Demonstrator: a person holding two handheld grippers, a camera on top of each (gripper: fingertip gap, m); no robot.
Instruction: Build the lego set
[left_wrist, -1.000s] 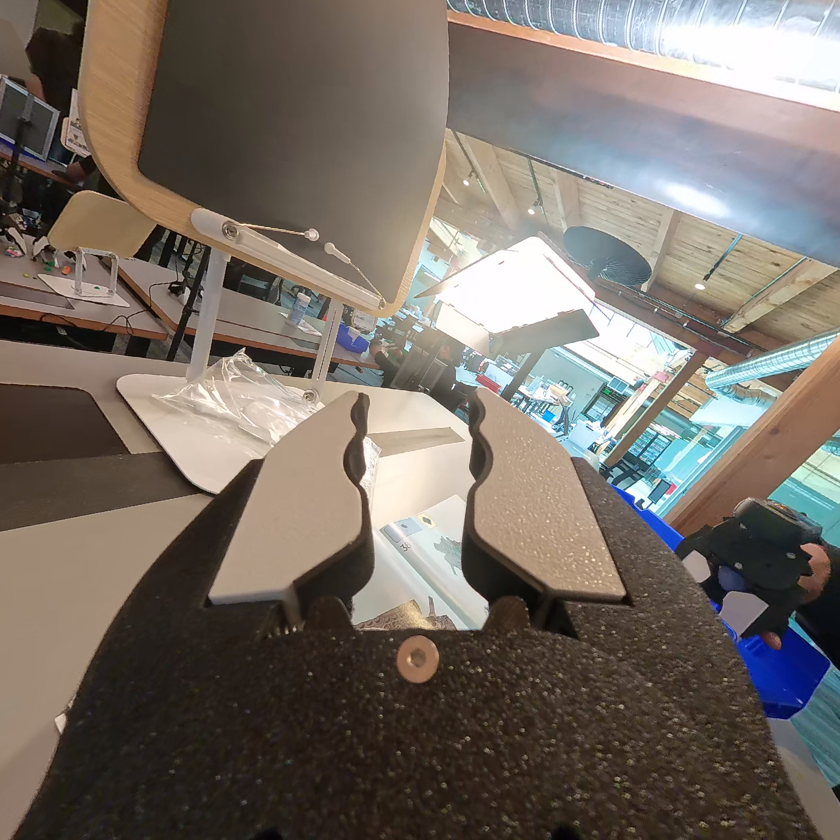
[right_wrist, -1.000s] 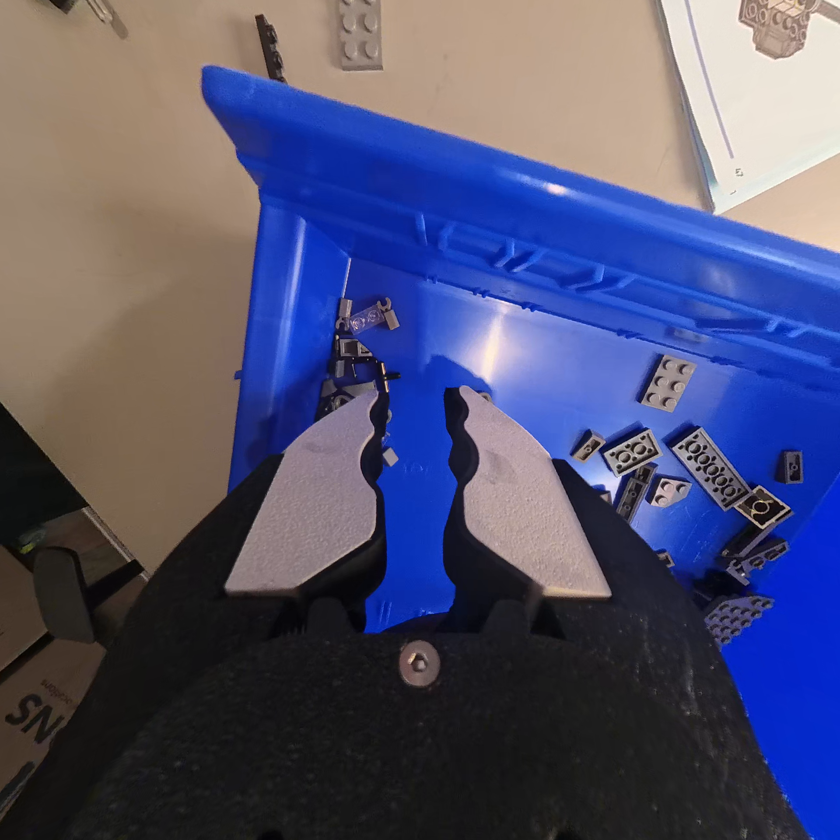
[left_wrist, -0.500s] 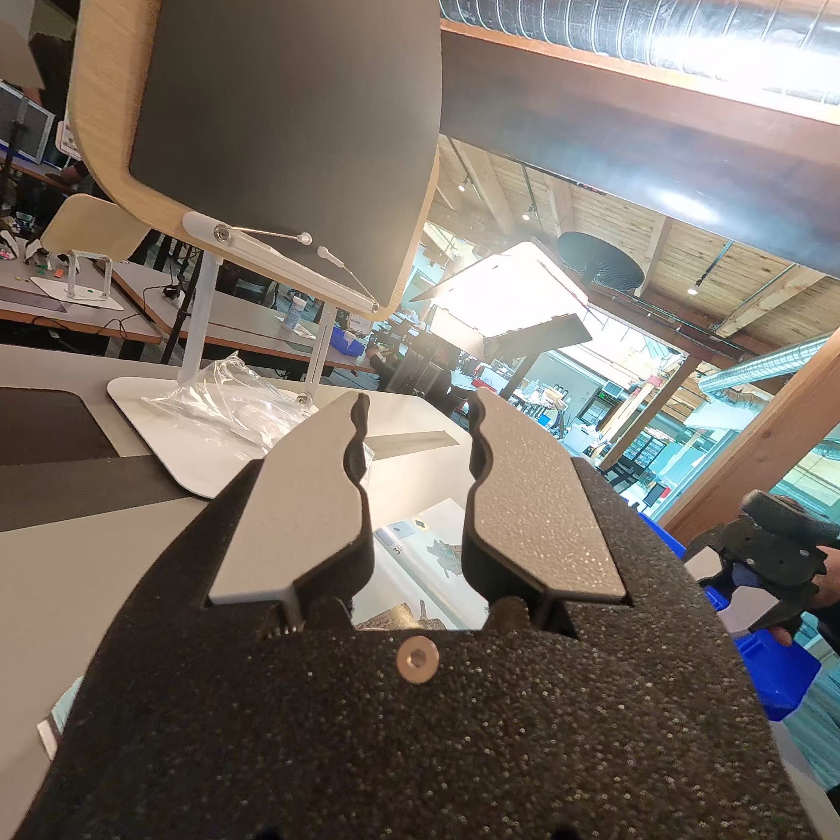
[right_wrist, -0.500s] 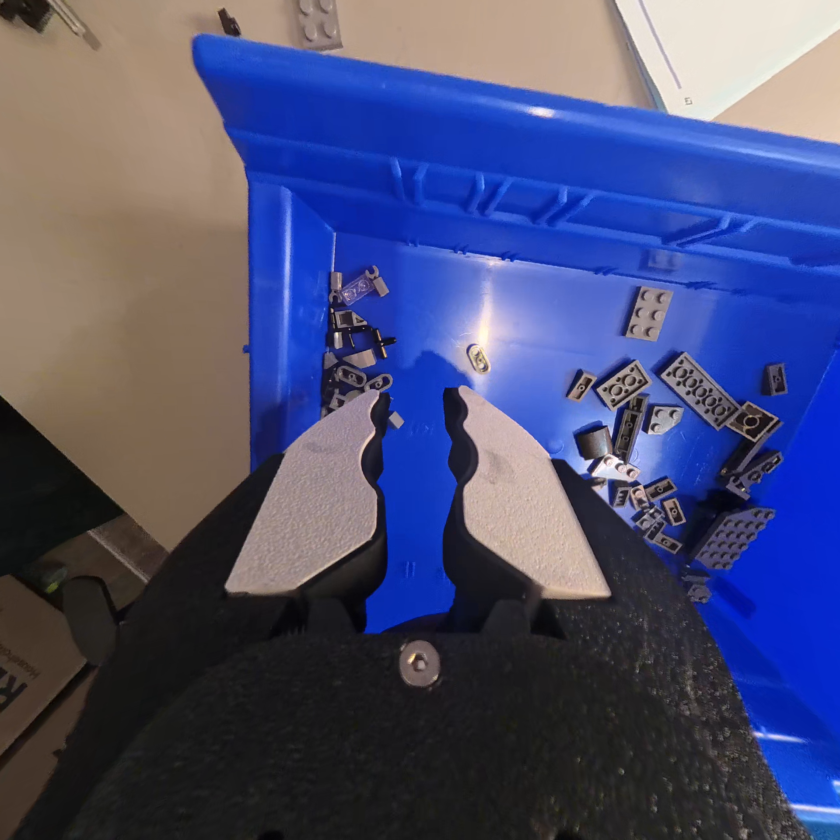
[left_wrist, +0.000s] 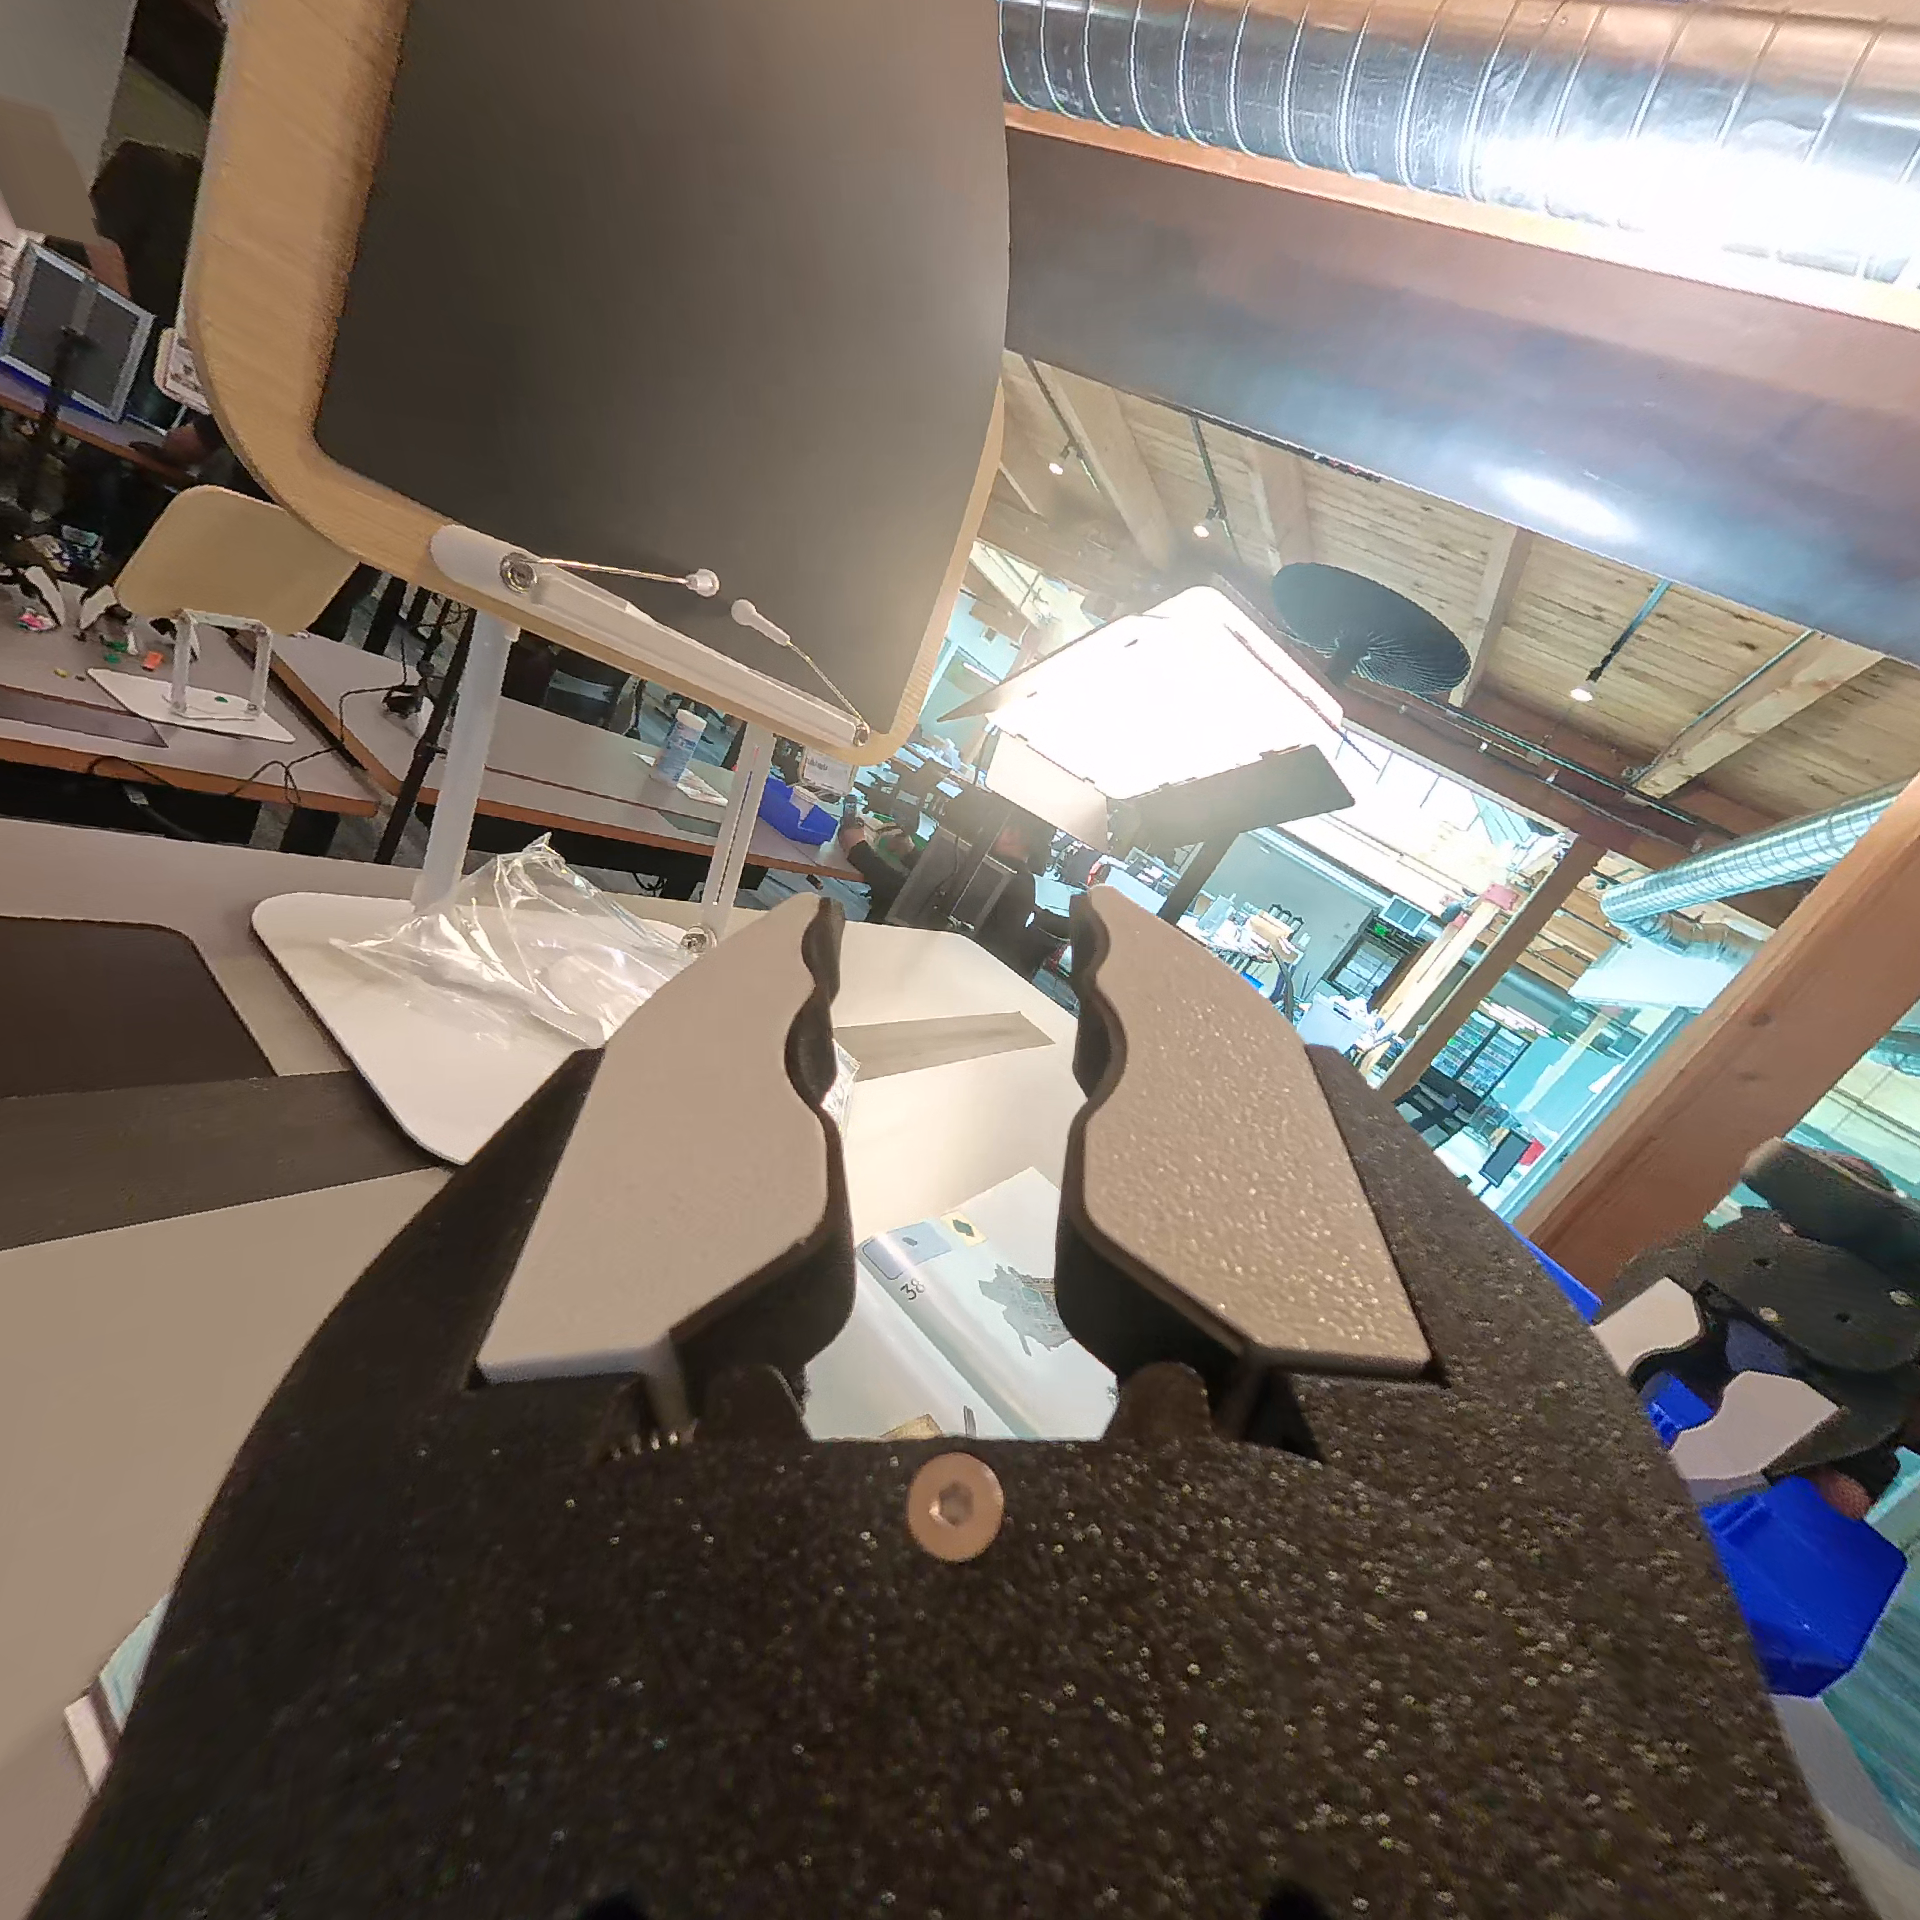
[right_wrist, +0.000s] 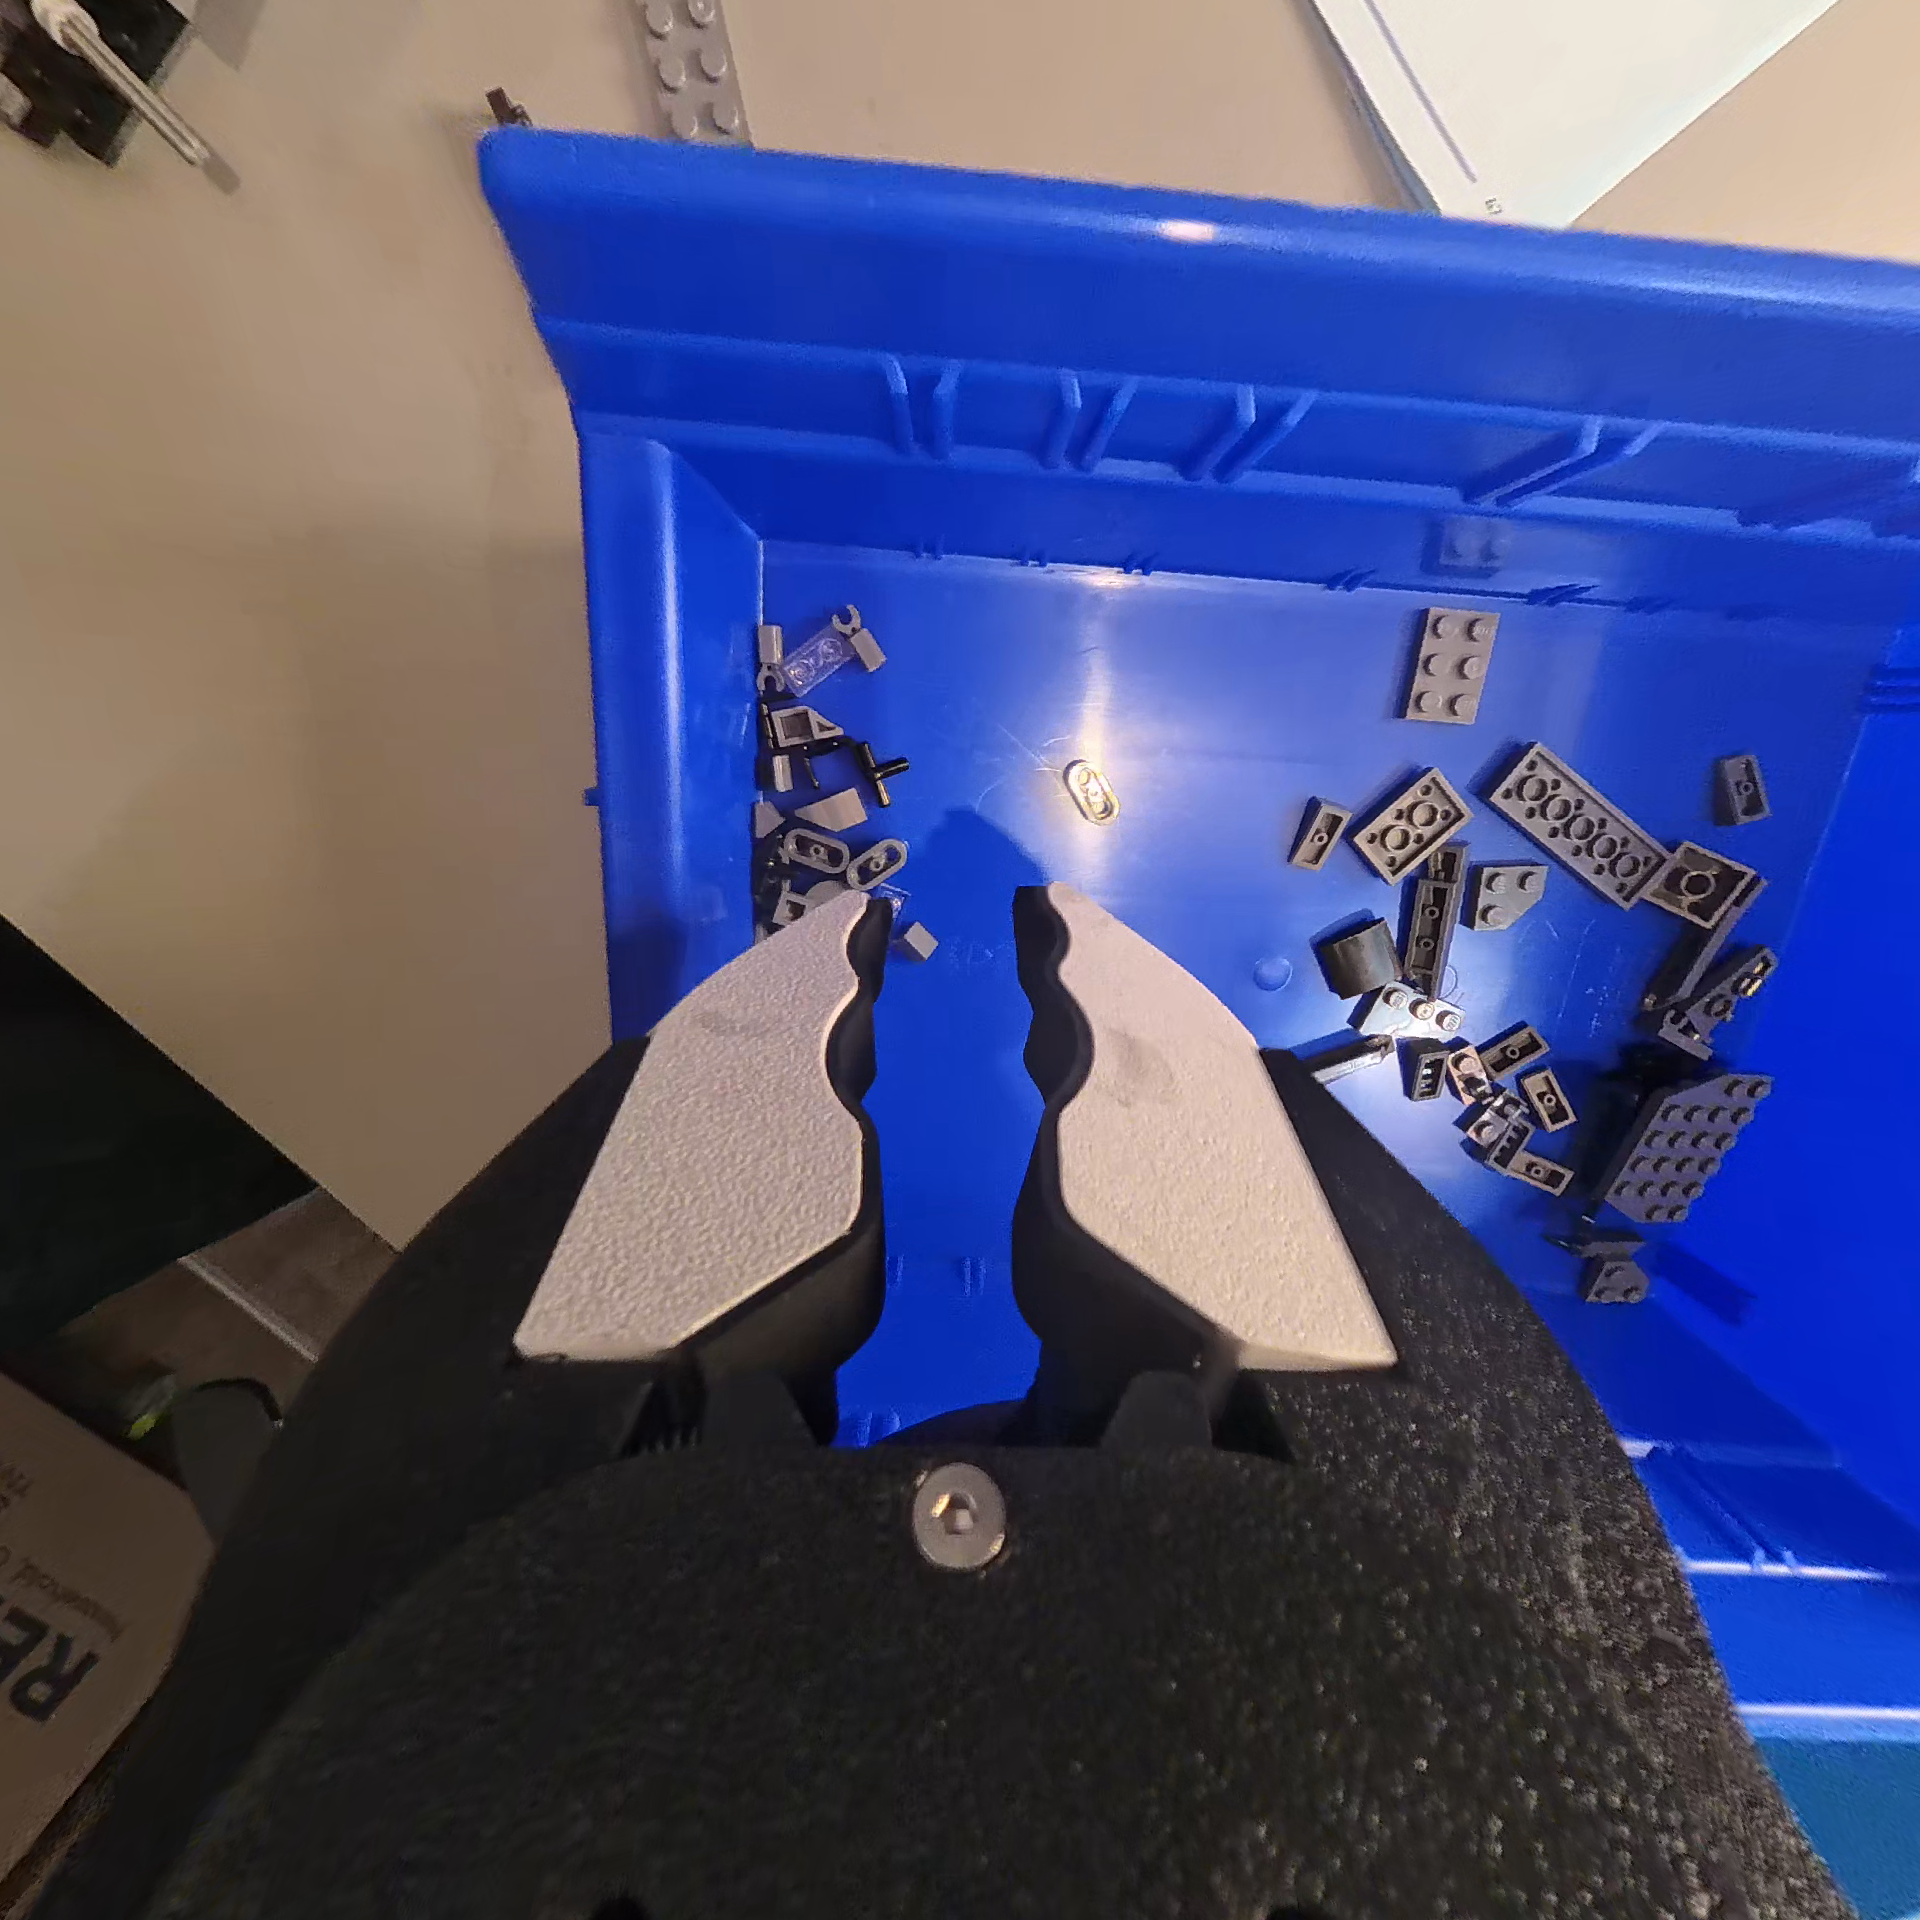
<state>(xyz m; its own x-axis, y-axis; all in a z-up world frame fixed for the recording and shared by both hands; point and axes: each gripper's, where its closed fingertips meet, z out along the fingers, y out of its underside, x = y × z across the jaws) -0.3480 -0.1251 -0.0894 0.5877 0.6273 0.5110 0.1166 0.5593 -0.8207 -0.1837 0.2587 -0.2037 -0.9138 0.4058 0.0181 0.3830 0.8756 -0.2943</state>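
With jaws parted and nothing between them, the right gripper (right_wrist: 951, 914) is held above the blue bin (right_wrist: 1039, 312), nearest the small grey bricks (right_wrist: 821, 831) along its left wall, while the left gripper (left_wrist: 951, 925), likewise empty and parted, is raised over the counter (left_wrist: 956, 977) beside the bin.

A blue bin (right_wrist: 1039, 312) sits on the beige table (right_wrist: 260, 468), its floor strewn with small grey bricks (right_wrist: 1455, 665): one cluster hugs the wall at 9 o'clock, a bigger scatter lies at 3 o'clock, and a lone oval piece (right_wrist: 1093, 819), possibly transparent, rests between them. Beyond the rim, at 12 o'clock, lies a grey studded plate (right_wrist: 691, 62); white paper (right_wrist: 1558, 83) sits at 1 o'clock. Elsewhere, a tilted wood-edged board (left_wrist: 623, 312) stands on a white stand (left_wrist: 416, 1039) with crumpled clear plastic (left_wrist: 520, 956) on its base. An open booklet (left_wrist: 966, 1288) lies nearby.
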